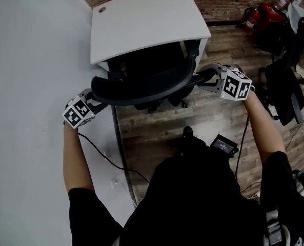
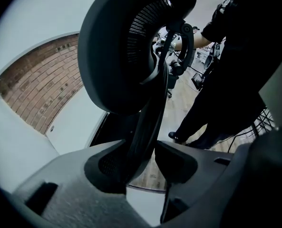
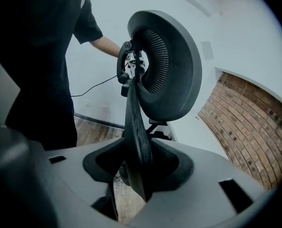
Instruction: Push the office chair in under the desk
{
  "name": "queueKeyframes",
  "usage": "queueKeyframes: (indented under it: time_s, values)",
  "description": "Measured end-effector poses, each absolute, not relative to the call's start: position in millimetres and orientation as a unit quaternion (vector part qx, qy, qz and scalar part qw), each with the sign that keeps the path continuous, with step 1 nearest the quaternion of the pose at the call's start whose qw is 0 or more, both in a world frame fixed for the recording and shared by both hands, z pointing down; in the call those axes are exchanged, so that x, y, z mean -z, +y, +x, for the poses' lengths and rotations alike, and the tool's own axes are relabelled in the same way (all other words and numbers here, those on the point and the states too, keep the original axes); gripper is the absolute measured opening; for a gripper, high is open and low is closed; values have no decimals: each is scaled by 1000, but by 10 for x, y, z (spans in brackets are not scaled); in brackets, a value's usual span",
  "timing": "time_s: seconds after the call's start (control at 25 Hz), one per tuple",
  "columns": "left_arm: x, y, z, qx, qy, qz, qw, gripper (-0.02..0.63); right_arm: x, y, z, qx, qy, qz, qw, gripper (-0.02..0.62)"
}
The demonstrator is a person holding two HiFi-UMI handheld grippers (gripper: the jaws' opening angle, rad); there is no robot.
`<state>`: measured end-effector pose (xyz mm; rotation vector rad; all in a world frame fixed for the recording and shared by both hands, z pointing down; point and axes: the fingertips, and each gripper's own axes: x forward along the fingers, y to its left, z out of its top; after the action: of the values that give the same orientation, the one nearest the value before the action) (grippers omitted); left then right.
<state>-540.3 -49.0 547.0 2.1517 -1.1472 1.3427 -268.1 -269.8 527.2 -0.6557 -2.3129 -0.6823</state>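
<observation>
A black mesh office chair [image 1: 141, 88] stands with its seat partly under the white desk [image 1: 141, 19], its curved backrest facing me. My left gripper [image 1: 96, 99] holds the backrest's left edge, and my right gripper [image 1: 205, 78] holds its right edge. In the left gripper view the backrest edge [image 2: 148, 122] runs down between the jaws of the left gripper [image 2: 145, 160], with the headrest [image 2: 112, 46] above. In the right gripper view the mesh edge [image 3: 136, 127] fills the gap of the right gripper [image 3: 141, 167], below the headrest [image 3: 174, 65].
A white wall [image 1: 28, 60] runs along the left, with a black cable [image 1: 105, 158] on the floor beside it. A second dark chair [image 1: 285, 86] and red items [image 1: 259, 14] stand at the right on the wooden floor. Brick wall lies behind the desk.
</observation>
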Motion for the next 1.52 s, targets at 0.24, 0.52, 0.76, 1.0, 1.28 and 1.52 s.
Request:
queueKeyframes:
  time_s: [0.24,0.52,0.76,1.0,1.28,1.52]
  values:
    - [-5456,-724,-5536,-471,-415,756,185,186,-5244,-2998,-2863,264,-874,-263,312,170]
    - [-5415,-974,-5727,-477,-421,748,188,187,-5206,-3235,-3030,269,-876,-268,298,167]
    - [-5419,-1099,-5863,-480,-419,746,195,192,-5209,-3298,-3115,259,-878,-278,290,161]
    - [-5447,-1402,-6180,-476,-416,753,184,195,-5231,-3521,-3392,251,-882,-270,294,158]
    - [-5540,-1766,-6485,-471,-417,759,165,195,-5344,-3858,-3681,241,-882,-255,314,165]
    - [-5454,-1834,-6538,-472,-423,755,166,195,-5282,-3944,-3749,240,-887,-246,309,173]
